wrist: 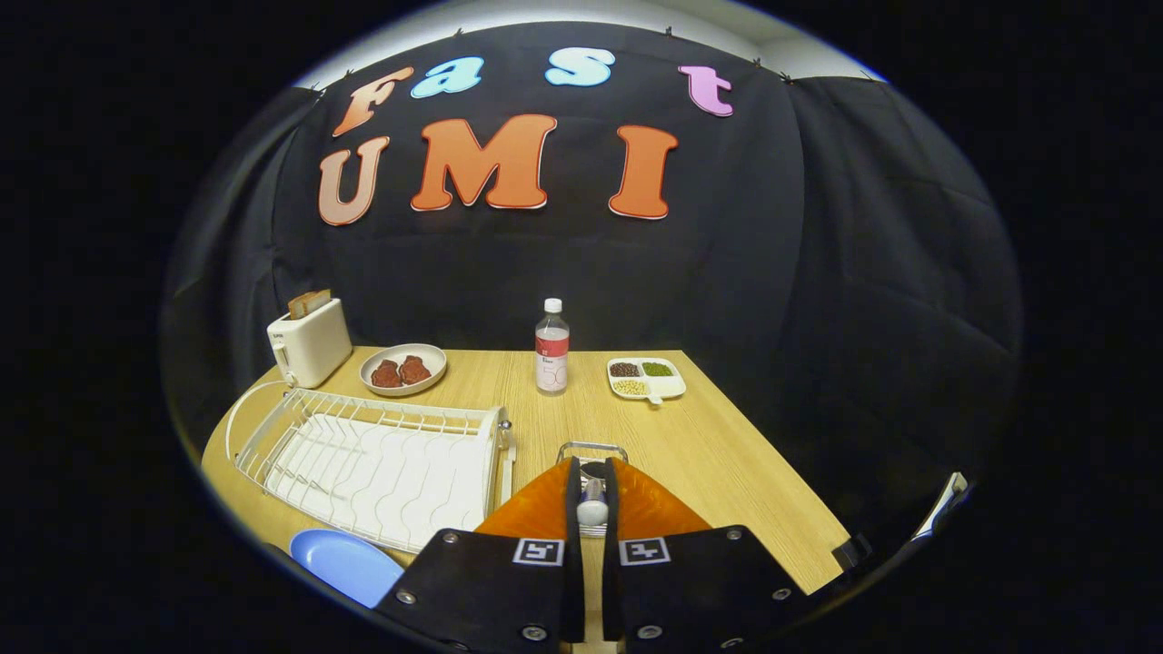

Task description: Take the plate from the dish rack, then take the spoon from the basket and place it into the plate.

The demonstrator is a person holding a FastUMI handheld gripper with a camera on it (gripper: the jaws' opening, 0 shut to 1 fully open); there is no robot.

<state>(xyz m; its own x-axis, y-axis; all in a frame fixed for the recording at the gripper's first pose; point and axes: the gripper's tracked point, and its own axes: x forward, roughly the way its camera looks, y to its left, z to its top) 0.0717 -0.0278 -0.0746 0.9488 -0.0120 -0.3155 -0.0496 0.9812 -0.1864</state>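
Observation:
My gripper [592, 472] hangs over the wire basket [591, 447], which sits on the table just right of the dish rack. Its fingers are nearly together and press on a white spoon handle [592, 510] that stands upright between them. Most of the basket and the spoon's bowl are hidden behind the fingers. The blue plate [343, 563] lies flat on the table, in front of the white wire dish rack [382, 463] and to the left of the fingers. No dishes stand in the rack.
At the back of the wooden table [709, 454] stand a white toaster [309, 341] with bread, a plate of red meat [402, 369], a water bottle [551, 347] and a divided dish of beans [646, 377]. The table's right edge runs close to the fingers.

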